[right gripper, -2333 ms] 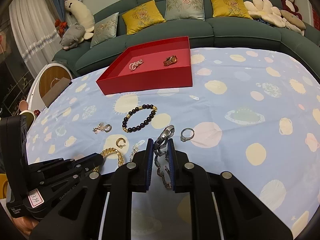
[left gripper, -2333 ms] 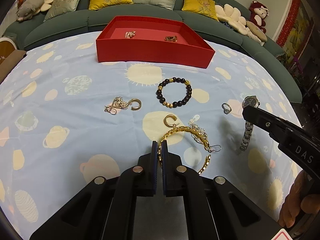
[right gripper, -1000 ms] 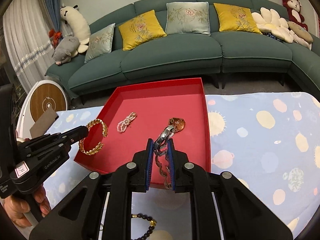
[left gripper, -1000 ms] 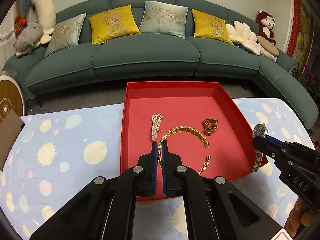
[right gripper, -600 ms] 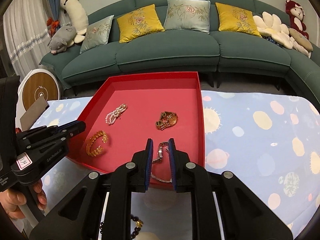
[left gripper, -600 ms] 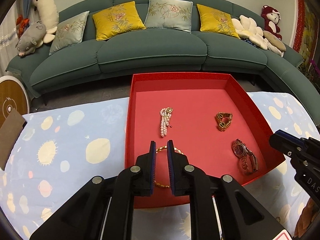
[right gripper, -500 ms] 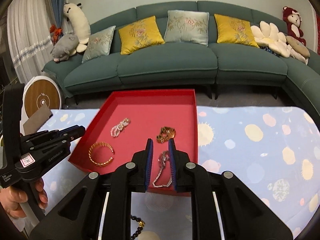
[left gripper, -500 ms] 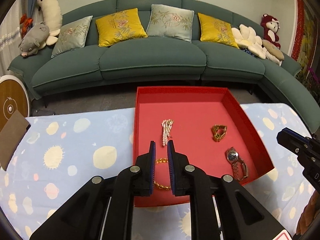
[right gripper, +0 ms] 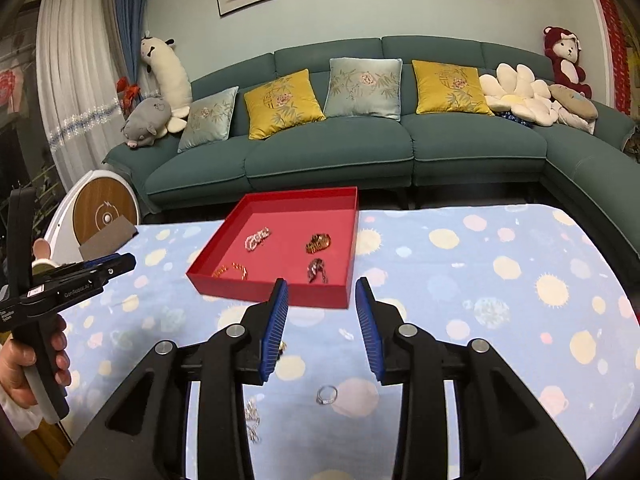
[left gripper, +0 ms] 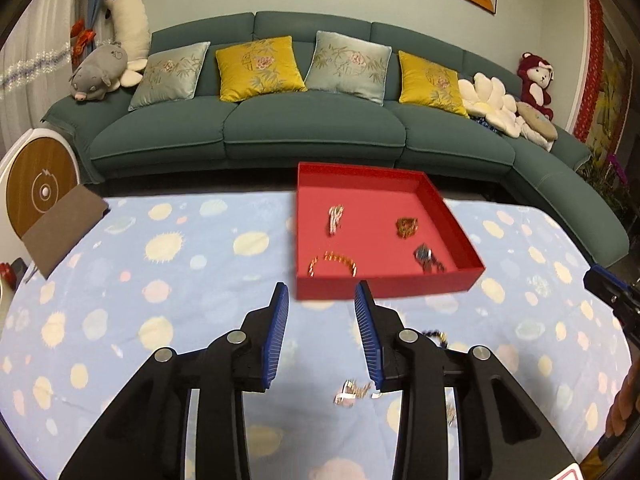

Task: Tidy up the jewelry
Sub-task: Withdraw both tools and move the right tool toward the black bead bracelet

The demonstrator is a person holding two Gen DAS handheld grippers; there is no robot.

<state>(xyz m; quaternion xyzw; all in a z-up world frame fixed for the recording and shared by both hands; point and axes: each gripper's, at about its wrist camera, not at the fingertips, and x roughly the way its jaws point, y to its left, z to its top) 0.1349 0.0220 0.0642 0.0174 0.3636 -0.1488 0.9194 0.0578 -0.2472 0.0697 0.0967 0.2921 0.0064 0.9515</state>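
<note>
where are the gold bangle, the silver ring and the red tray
gold bangle (left gripper: 332,262), left wrist view, on its beaded arc.
silver ring (right gripper: 327,395), right wrist view, on the band.
red tray (left gripper: 384,285), left wrist view, on its near outer wall.

Matt red tray (left gripper: 384,286), shiny gold bangle (left gripper: 332,262), soft printed cloth (left gripper: 160,280).

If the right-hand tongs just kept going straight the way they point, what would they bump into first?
Most likely the near wall of the red tray, which sits straight ahead between the open right tongs. Depth is hard to judge; if they point slightly downward, they would meet the spotted blue cloth first.
</note>
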